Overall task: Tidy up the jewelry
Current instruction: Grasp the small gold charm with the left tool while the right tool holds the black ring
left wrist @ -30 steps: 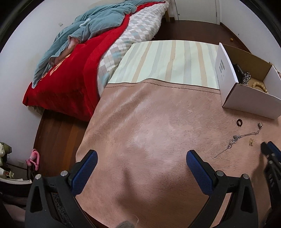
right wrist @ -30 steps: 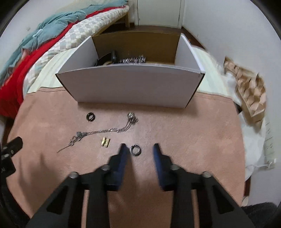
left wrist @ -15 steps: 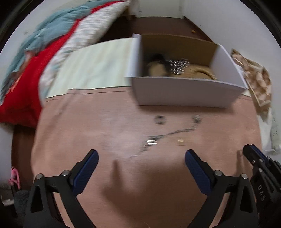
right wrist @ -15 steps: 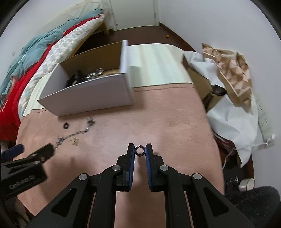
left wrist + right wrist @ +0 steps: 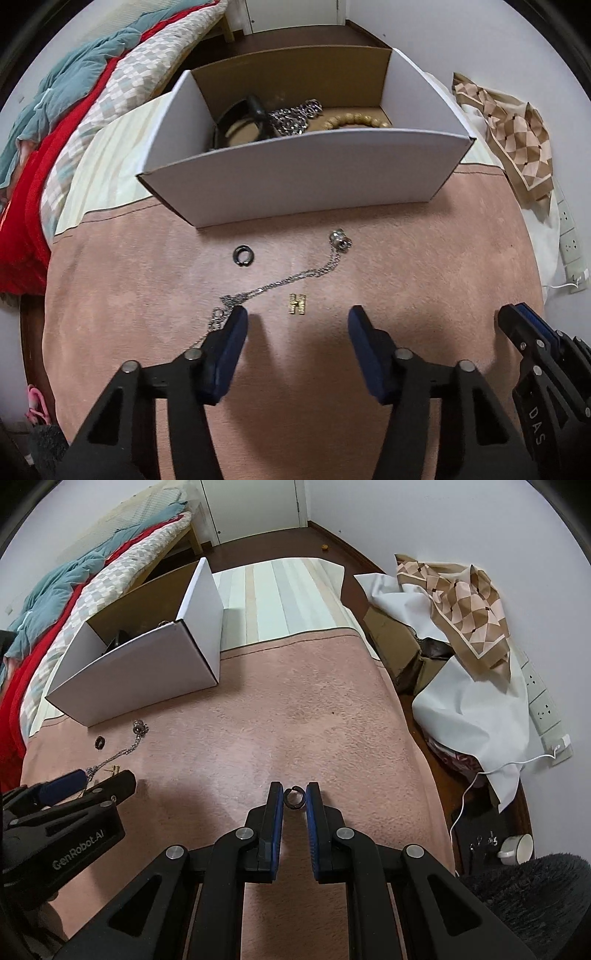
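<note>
The pink blanket (image 5: pixel 295 369) carried a white box (image 5: pixel 303 177) at twelve o'clock, with jewelry inside. The left gripper (image 5: pixel 295 325) was closing with nothing between its fingers. A silver chain (image 5: pixel 280 284) lay at its eleven o'clock, a gold clasp (image 5: pixel 297 304) just ahead. The right gripper (image 5: pixel 294 797) clenched a small dark ring (image 5: pixel 294 796).

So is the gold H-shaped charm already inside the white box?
No, the gold H charm lies on the pink blanket in front of the white box, beside the silver chain.
</note>
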A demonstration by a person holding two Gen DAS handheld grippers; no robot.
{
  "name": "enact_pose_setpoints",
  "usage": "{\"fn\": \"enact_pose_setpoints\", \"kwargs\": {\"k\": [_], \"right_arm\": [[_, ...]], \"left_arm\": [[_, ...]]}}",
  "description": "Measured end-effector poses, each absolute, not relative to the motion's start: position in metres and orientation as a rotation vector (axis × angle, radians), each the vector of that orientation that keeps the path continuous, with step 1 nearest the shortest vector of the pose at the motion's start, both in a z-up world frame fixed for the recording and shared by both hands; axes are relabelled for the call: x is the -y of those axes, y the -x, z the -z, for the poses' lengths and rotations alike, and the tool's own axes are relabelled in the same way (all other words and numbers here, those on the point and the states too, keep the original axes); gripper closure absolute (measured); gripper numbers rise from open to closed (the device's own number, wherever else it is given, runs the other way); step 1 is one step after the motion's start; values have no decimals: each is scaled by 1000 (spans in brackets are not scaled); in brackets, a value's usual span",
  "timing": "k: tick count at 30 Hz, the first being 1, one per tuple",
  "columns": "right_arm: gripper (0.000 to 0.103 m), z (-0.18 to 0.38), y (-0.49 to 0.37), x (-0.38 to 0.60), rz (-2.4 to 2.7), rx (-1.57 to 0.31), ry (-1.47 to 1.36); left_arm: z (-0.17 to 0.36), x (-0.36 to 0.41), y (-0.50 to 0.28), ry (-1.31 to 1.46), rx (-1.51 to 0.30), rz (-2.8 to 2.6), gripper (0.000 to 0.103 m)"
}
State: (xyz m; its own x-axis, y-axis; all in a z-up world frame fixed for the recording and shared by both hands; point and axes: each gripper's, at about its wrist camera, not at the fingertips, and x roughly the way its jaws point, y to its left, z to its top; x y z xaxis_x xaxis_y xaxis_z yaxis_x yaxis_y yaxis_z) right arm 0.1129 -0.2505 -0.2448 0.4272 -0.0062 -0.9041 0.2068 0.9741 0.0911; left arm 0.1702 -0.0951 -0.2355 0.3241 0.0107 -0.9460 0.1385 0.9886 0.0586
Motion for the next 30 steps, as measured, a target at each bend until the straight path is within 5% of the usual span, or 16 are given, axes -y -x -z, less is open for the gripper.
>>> {"fn": "enact_pose_setpoints", "kwargs": {"k": [4,9,30], "right_arm": [[90,245,-114,251,139,-1124,-201],[90,246,-114,253,148,-1125,-209],[90,196,-117,249,103,-1023,-242]], "left_arm": [[236,97,-169,-141,-1233,94,65],[235,102,-170,-140,-1233,134,99],[170,91,-167,-104,-1072,166,101]]}}
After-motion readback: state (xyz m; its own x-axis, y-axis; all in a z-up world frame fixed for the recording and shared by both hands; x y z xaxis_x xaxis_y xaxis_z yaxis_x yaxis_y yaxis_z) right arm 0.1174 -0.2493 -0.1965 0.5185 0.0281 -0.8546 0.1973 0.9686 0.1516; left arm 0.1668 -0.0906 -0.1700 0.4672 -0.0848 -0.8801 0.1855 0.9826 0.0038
